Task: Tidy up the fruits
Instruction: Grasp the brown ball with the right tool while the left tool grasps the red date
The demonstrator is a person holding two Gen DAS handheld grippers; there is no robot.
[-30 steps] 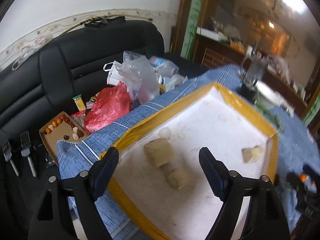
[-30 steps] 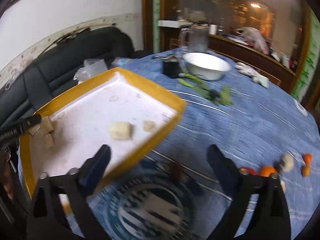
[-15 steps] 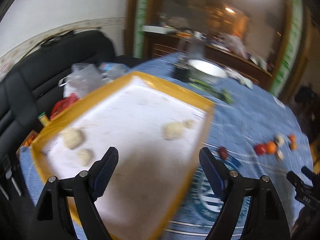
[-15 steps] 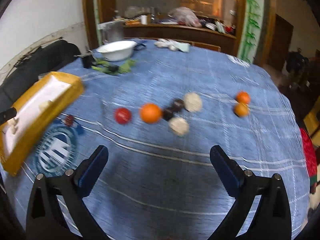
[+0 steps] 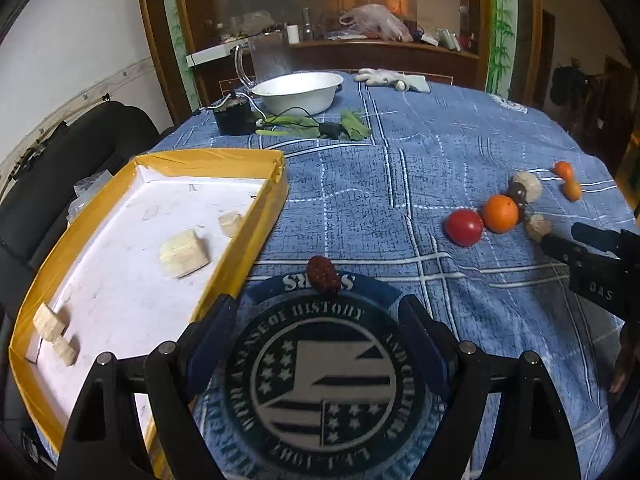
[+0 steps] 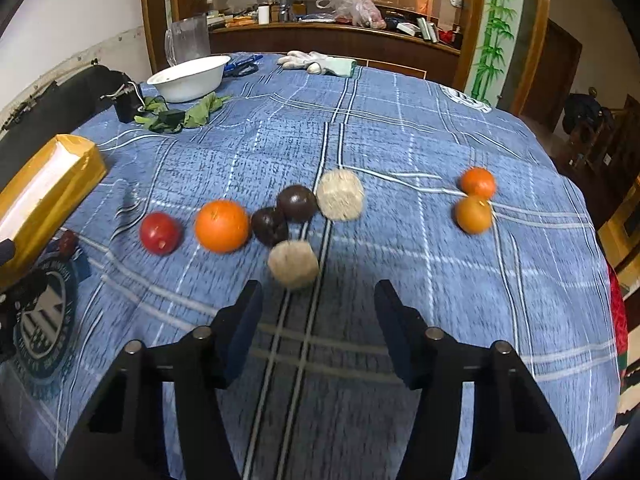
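While both grippers hang over the blue tablecloth (image 6: 400, 128), jaws wide apart, neither grips anything. Left gripper (image 5: 316, 332) sits just behind a dark red fruit (image 5: 323, 274), beside the yellow-rimmed tray (image 5: 256, 236). Right gripper (image 6: 318, 312) is near a pale ball (image 6: 293, 264); tomato (image 6: 160, 233), orange (image 6: 222, 225) and two dark fruits (image 6: 296, 203) lie loose beyond it.

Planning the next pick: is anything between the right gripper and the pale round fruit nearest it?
Nothing visible. The right gripper is open, and only bare blue tablecloth lies between its fingers and the pale fruit just ahead.
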